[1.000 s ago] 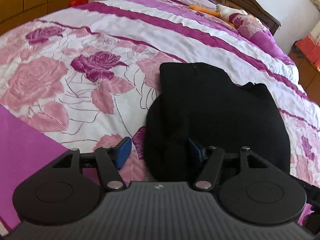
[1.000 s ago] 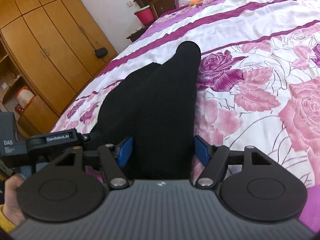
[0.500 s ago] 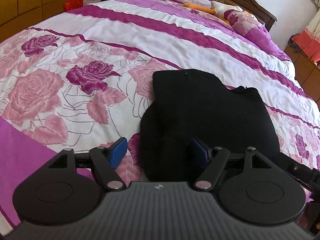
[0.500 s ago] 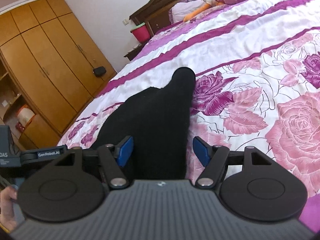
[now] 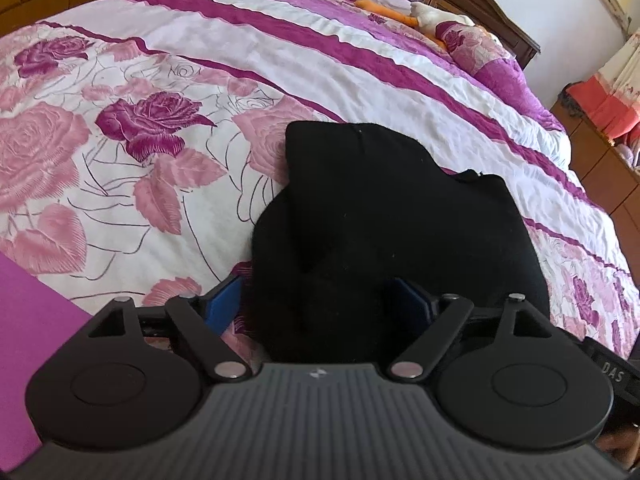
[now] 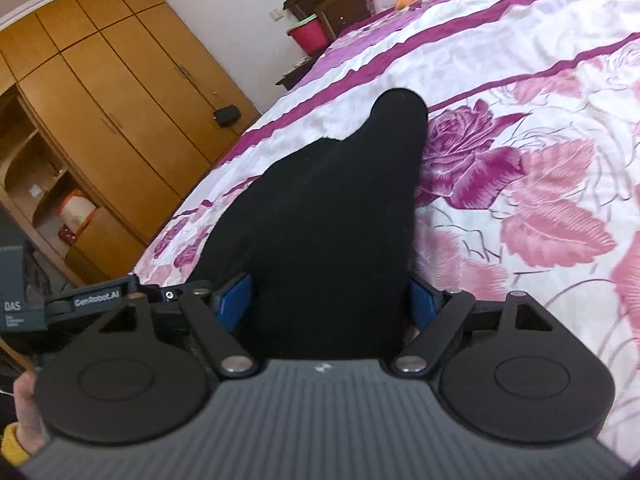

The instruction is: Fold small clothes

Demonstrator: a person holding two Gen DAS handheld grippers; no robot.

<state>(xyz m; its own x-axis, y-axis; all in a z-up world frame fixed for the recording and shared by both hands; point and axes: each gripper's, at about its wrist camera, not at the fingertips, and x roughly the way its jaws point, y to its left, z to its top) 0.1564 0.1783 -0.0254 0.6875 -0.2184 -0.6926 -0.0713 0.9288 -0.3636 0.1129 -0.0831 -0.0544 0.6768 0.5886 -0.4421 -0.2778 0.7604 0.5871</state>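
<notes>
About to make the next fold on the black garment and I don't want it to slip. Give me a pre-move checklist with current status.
1. Left gripper open around the near edge of the black garment: ok.
2. Right gripper open, garment between its fingers: ok.
3. Fabric actually pinched by either gripper: not ok, fingers stand apart.
4. Garment lies on the bedspread: ok.
5. Layers aligned under the dark cloth: cannot tell.
6. Bedspread beyond the garment free of clutter: ok; soft toy lies far off by the pillows.

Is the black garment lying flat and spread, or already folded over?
Partly folded: in the left wrist view the black garment shows one layer lapped over another on the bedspread. How many folds, cannot tell.
</notes>
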